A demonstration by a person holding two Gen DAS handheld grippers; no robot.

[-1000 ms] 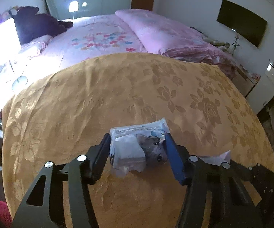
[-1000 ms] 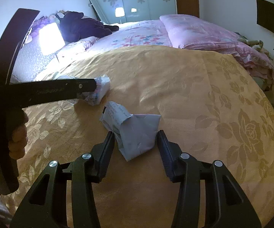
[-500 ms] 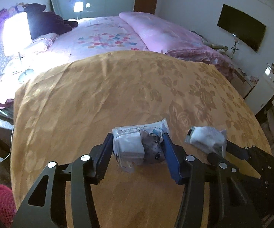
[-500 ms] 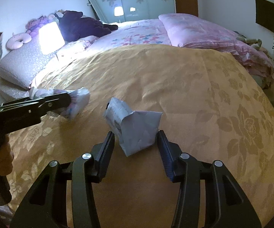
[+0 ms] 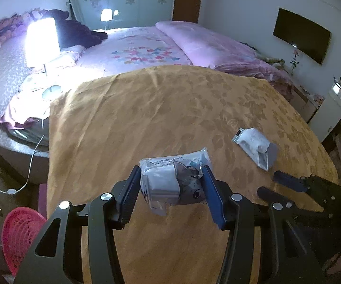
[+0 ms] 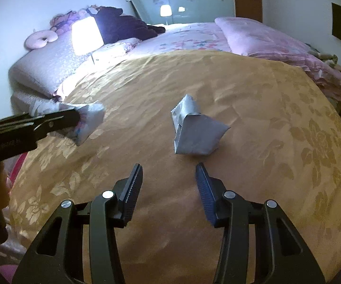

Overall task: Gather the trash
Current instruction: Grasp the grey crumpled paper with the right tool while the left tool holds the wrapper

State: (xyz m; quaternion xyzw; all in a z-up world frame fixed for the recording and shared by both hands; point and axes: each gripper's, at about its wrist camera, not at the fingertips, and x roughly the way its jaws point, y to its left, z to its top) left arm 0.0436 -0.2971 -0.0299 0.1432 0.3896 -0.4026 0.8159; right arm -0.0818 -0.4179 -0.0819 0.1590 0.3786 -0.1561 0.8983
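Observation:
My left gripper point(image 5: 170, 184) is shut on a white plastic packet with a grey cartoon print point(image 5: 174, 182), held above the gold bedspread point(image 5: 146, 108). It shows at the left of the right wrist view point(image 6: 89, 120). My right gripper point(image 6: 169, 177) is open and empty. A crumpled silver-white wrapper point(image 6: 196, 130) lies on the bedspread just beyond its fingertips, apart from them. In the left wrist view the wrapper point(image 5: 256, 145) lies at the right, with the right gripper point(image 5: 279, 187) behind it.
A pink plastic basket point(image 5: 19, 234) stands on the floor at the bed's left side. A lit lamp point(image 5: 42, 40), pillows and a folded pink quilt point(image 5: 208, 45) are at the far end. A white cable point(image 5: 32, 156) hangs by the bed's edge.
My right gripper let go of the silver wrapper and drew back; the wrapper now lies on the bedspread. My left gripper lifted and swung left with the packet still held.

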